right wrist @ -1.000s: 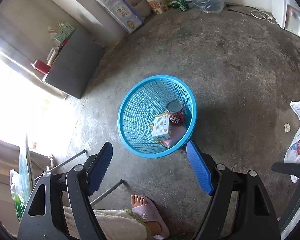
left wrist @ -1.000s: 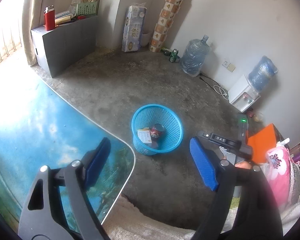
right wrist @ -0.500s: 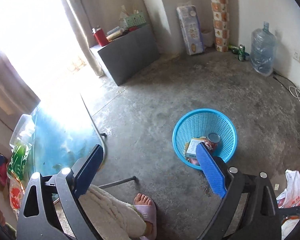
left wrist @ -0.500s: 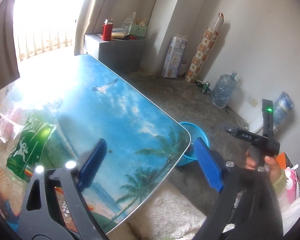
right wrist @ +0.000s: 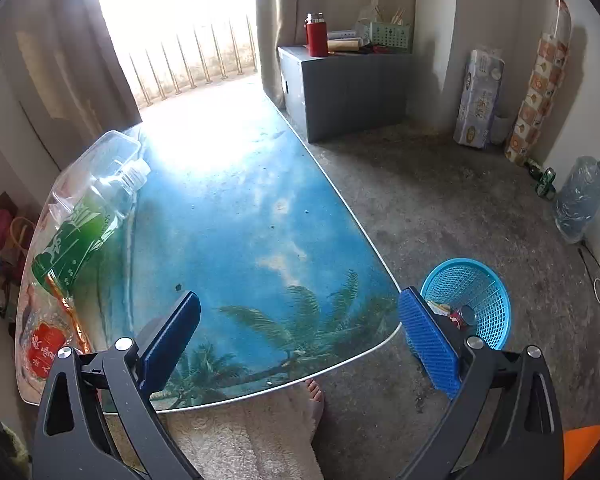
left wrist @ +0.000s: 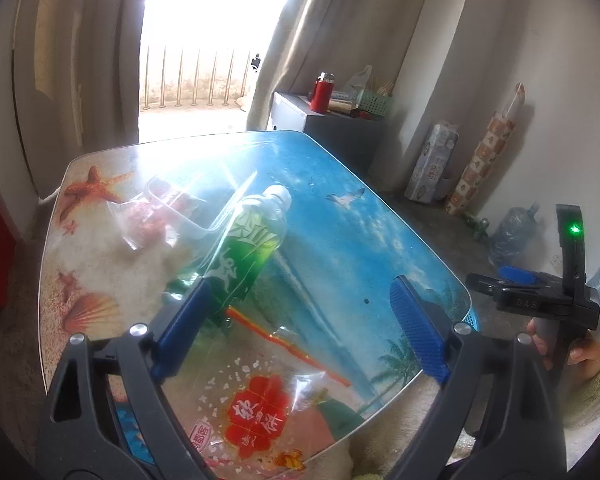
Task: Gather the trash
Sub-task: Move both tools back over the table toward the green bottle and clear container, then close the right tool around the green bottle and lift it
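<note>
My left hand-held gripper [left wrist: 296,328] and right hand-held gripper [right wrist: 298,340] gape empty, jaws just widened. On the bench [right wrist: 240,240] lie a green bottle [left wrist: 248,252], clear tub [left wrist: 172,208] and wrappers [left wrist: 256,412]. The floor's blue basket [right wrist: 480,292] holds a can [right wrist: 462,316] and carton.

Both views have swung away from the blue basket [right wrist: 466,304] on the floor and now face the counter [left wrist: 340,216], where a green bottle [left wrist: 248,252] lies among clear wrappers. Each hand-held gripper, left [left wrist: 300,328] and right [right wrist: 300,340], has just been opening, with nothing between its jaws.
</note>
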`<state>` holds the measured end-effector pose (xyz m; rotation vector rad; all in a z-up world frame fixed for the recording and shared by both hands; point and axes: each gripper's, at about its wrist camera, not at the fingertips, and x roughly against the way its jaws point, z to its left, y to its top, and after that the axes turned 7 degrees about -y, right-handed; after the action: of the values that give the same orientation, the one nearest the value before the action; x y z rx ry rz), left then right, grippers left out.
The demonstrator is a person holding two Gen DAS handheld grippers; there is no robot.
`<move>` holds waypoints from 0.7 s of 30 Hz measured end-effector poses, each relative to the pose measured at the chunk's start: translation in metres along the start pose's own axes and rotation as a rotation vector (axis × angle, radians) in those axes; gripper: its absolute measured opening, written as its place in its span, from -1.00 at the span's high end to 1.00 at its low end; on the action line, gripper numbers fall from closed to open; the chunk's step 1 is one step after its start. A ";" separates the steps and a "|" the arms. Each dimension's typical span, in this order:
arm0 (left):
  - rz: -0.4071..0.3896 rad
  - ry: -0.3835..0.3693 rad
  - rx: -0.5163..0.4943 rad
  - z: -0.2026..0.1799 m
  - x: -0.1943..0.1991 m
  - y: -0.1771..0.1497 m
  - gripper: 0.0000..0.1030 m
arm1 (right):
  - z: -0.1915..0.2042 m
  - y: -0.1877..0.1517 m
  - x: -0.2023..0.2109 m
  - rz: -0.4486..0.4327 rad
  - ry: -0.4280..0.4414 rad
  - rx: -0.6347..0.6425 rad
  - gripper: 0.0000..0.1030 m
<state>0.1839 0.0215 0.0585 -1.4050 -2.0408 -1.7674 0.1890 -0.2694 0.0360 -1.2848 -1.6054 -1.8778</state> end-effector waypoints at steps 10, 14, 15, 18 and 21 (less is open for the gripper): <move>-0.042 0.180 0.118 0.058 0.010 -0.008 -0.68 | 0.043 0.037 0.027 -0.112 0.077 0.042 -0.87; -0.050 0.220 0.146 0.076 0.012 -0.010 -0.68 | 0.053 0.052 0.019 -0.044 0.347 -0.059 -0.87; -0.051 0.222 0.154 0.080 0.013 -0.011 -0.68 | 0.058 0.055 0.013 -0.003 0.392 -0.085 -0.87; -0.064 0.208 0.181 0.090 0.017 -0.013 -0.58 | 0.079 0.062 -0.010 0.118 0.500 -0.125 -0.87; -0.058 0.148 0.229 0.102 0.016 -0.014 -0.18 | 0.107 0.064 -0.034 0.207 0.568 -0.142 -0.87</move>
<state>0.2132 0.1156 0.0255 -1.1273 -2.1423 -1.5464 0.2979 -0.1998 0.0408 -0.8156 -1.0248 -2.0084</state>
